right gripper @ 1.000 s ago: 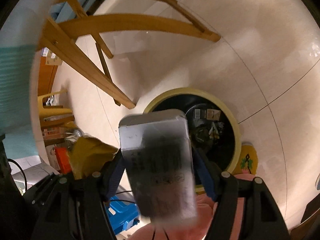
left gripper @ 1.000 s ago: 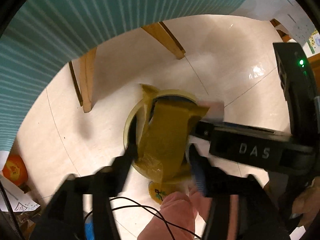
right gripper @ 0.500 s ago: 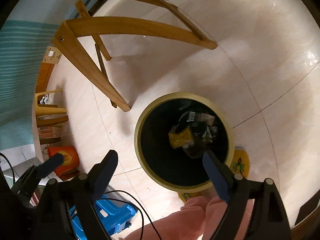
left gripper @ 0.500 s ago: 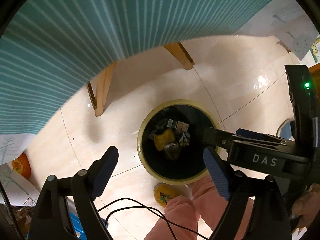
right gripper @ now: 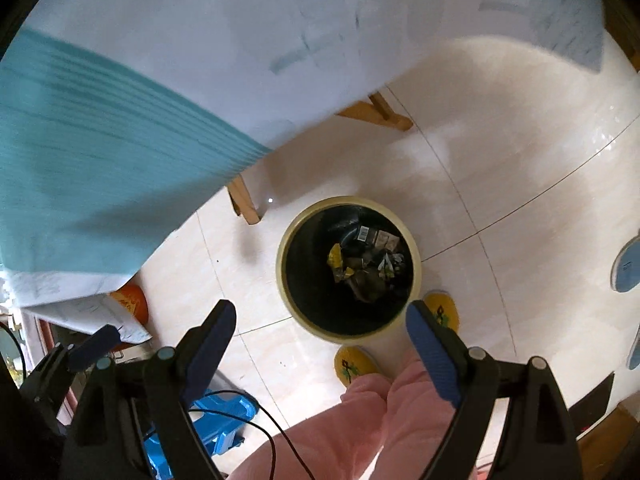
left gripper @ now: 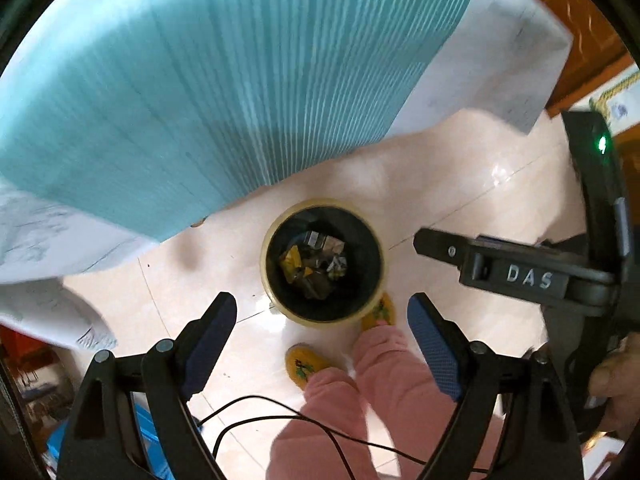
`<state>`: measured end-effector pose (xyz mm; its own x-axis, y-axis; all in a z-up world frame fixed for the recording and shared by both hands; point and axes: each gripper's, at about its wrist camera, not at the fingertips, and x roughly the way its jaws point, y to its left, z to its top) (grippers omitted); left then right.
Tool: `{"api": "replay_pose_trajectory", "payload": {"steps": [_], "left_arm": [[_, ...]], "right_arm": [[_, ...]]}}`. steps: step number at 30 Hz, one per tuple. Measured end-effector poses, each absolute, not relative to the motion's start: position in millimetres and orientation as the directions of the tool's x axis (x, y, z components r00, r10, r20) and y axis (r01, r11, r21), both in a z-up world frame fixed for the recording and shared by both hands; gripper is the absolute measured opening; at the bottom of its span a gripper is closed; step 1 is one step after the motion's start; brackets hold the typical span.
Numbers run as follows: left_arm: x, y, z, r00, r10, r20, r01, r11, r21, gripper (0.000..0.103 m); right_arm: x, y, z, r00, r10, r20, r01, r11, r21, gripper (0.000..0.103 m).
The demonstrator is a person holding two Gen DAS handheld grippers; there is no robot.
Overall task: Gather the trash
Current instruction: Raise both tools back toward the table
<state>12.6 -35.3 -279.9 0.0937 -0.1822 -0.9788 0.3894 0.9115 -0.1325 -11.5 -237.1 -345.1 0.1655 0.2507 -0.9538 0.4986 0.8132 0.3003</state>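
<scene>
A round bin with a pale yellow rim stands on the tiled floor, lined in black. Wrappers and a yellow packet lie in a heap of trash at its bottom. My left gripper hangs high above the bin, open, with nothing between its blue pads. My right gripper also hovers over the bin, open and empty. In the left wrist view the right gripper's black body reaches in from the right.
A table with a teal-striped and white cloth overhangs the upper left, on wooden legs. A person's pink trouser legs and yellow slippers stand just beside the bin. A blue stool and a black cable lie below.
Both grippers let go of their loads, a yellow-brown packet on the left and a silver box on the right. Both opened and rose well above the bin, which now looks smaller.
</scene>
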Motion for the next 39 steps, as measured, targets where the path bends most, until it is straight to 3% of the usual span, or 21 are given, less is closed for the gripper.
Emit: {"api": "replay_pose_trajectory", "payload": {"steps": [12,20,29,31,39], "left_arm": [[31,23,-88,0.370,-0.243,-0.897,0.315,0.941,-0.125,0.086],[53,64,-13,0.489,-0.297,-0.820,0.240,0.950,-0.200,0.086],[99,67,20,0.563,-0.261,-0.784,0.224,0.961,-0.159,0.088],[119,64,22,0.574,-0.247,-0.781,0.201,0.967,-0.158,0.094],[216,37,3,0.575,-0.139,-0.806,0.052,0.990,-0.134,0.094]], "right_arm": [[-3,-195,-177,0.262,0.162,-0.951,0.266,0.935,0.233,0.087],[29,-187,-65,0.476,0.110,-0.872,0.152,0.967,0.205,0.087],[88,-198,-14,0.569,0.120,-0.813,0.096,0.973,0.210,0.087],[104,-203,-13,0.577,0.122,-0.808,0.075,0.977,0.201,0.087],[204,-254,-25,0.562,0.206,-0.801,-0.043,0.975,0.220,0.087]]}}
